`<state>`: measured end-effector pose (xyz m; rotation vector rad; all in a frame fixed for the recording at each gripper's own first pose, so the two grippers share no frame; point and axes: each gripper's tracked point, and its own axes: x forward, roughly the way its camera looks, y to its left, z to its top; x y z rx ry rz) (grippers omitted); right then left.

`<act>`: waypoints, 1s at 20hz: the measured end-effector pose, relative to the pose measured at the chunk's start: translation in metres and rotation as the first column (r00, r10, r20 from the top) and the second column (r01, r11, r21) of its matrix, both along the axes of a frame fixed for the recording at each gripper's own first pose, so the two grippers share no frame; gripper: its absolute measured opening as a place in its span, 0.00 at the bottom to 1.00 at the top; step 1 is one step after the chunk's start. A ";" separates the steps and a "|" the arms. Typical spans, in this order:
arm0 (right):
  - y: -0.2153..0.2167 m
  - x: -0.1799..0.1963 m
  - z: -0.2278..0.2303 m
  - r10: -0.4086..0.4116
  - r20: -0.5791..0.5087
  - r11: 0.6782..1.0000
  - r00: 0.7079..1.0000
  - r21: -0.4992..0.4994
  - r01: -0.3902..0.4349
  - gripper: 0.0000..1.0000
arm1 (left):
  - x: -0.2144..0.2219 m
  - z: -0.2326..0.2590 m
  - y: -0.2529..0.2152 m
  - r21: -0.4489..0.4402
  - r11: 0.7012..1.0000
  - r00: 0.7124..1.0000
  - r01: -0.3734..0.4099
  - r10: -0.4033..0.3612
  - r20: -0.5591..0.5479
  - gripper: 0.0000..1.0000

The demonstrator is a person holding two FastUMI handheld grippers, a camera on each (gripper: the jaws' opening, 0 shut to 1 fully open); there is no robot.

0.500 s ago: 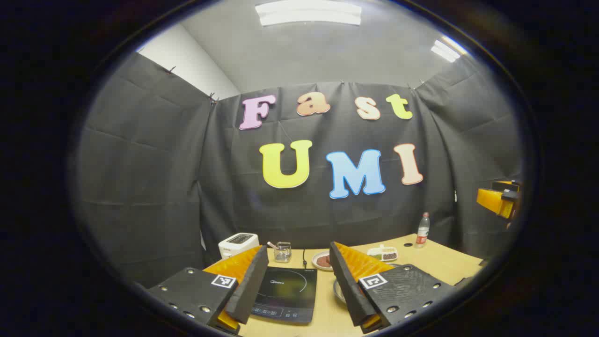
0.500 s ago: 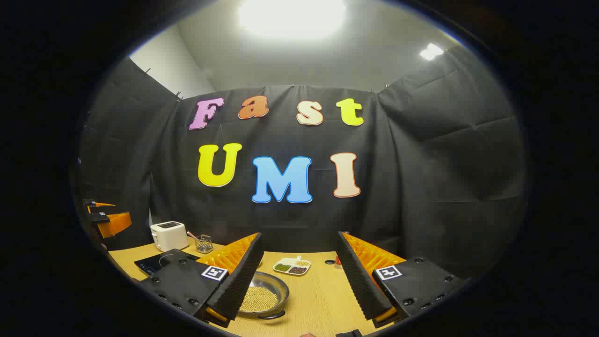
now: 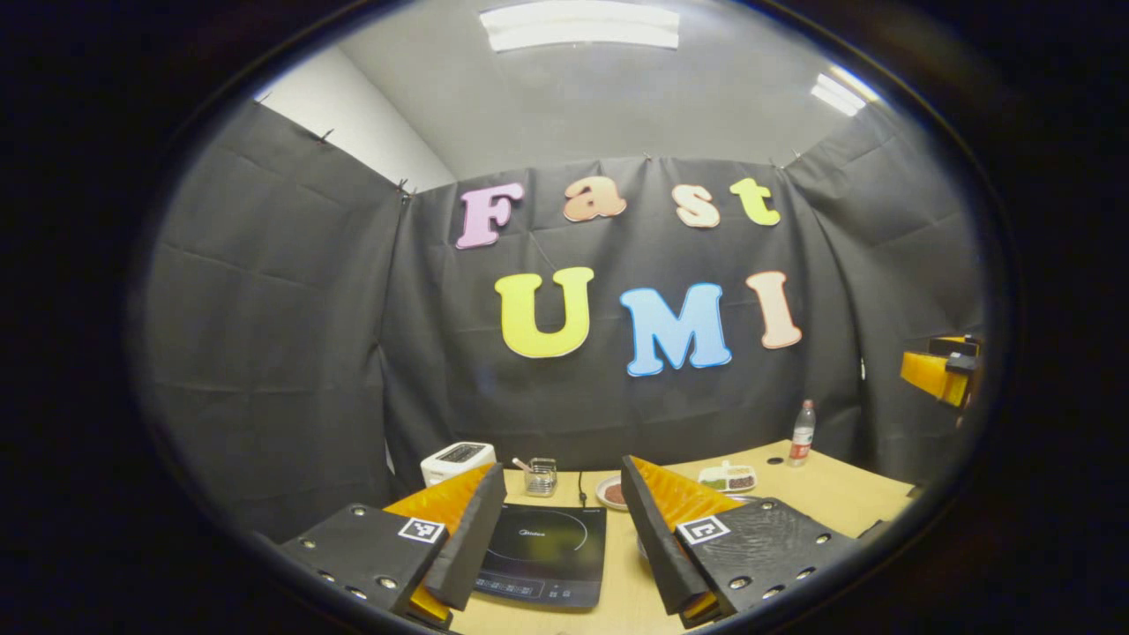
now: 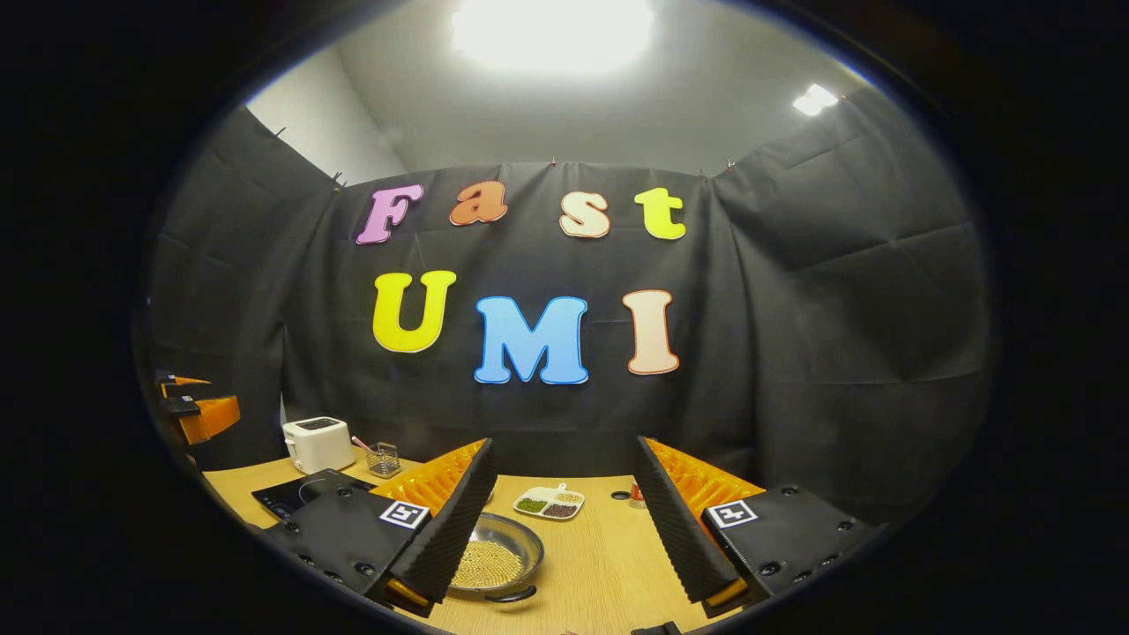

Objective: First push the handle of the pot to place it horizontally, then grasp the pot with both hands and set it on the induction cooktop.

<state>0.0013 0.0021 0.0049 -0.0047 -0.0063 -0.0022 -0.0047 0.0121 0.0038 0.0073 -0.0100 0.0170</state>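
sitting bare at the left of the wooden table (image 4: 609, 564): the induction cooktop (image 3: 547, 551), showing between the fingers of the left gripper (image 3: 556, 520), jaws spread wide, gripping nothing. resting on the table right of the cooktop, not on it: the pot (image 4: 494, 556), full of pale beans, seen past the inner finger of the right gripper (image 4: 564, 507), also gaping wide and empty. looking like nothing done yet, push and two-handed lift both remaining. hiding partly behind that finger: the pot's left side; one dark handle (image 4: 507, 596) peeking at its near rim, angle hard to judge.
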 end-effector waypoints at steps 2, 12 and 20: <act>0.001 -0.001 0.001 0.001 0.001 1.000 1.000 -0.004 -0.001 0.99 | -0.001 0.002 0.002 -0.008 1.000 1.000 -0.004 0.004 0.005 0.77; 0.009 -0.004 -0.003 0.000 -0.013 1.000 1.000 -0.004 0.000 0.79 | -0.008 0.002 0.013 -0.010 1.000 1.000 -0.012 0.012 0.010 0.77; 0.014 -0.005 -0.007 -0.004 -0.031 1.000 1.000 0.001 0.004 0.32 | -0.008 0.004 0.021 -0.010 1.000 1.000 -0.008 0.008 0.019 0.77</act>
